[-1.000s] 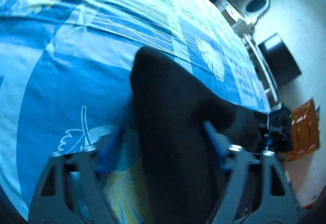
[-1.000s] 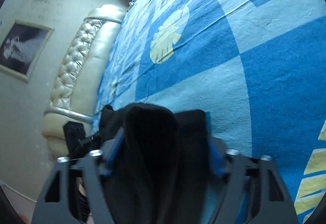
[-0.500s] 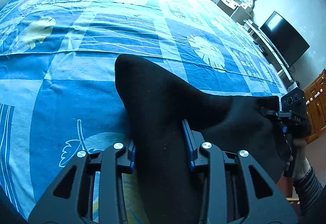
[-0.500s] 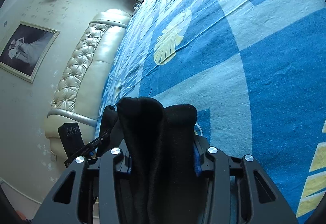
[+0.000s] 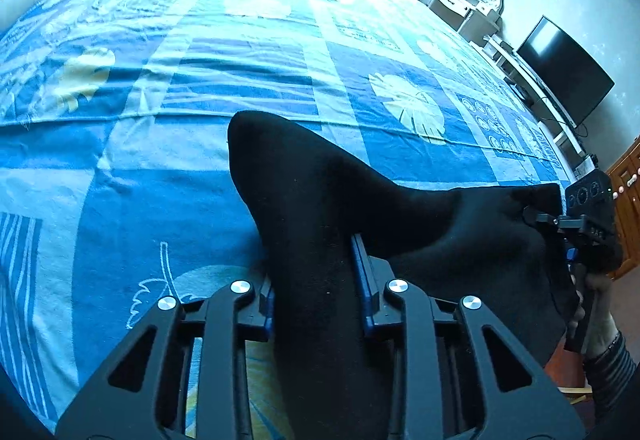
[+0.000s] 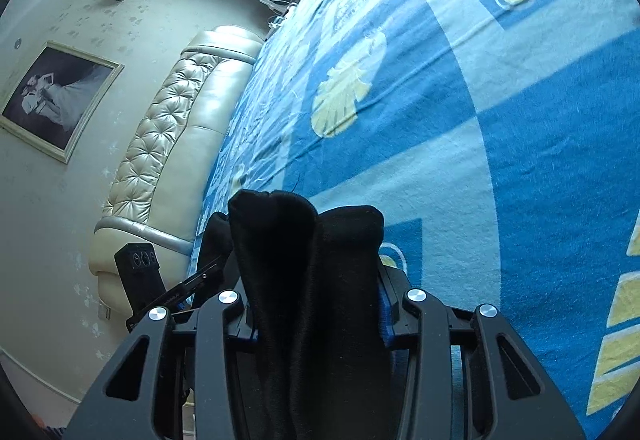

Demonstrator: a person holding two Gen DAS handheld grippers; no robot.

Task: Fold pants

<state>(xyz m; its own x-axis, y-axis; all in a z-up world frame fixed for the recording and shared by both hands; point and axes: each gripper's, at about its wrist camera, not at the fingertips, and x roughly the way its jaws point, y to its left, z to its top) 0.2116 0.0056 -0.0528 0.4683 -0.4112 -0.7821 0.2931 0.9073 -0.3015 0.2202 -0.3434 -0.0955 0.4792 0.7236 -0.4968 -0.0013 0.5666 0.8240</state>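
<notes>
Both tools newly clenched on black pants (image 5: 320, 207) — fabric stretched left tool (image 5: 316, 280) to right tool (image 6: 316, 304).

Both grippers now clamp the black pants (image 5: 320, 224), where a second ago their jaws stood wide. The left gripper (image 5: 316, 304) and right gripper (image 6: 316, 304) have risen higher above the bed (image 5: 160, 175).

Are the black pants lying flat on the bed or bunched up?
Bunched up: the pants rise in folds, clamped by left gripper and right gripper.
</notes>
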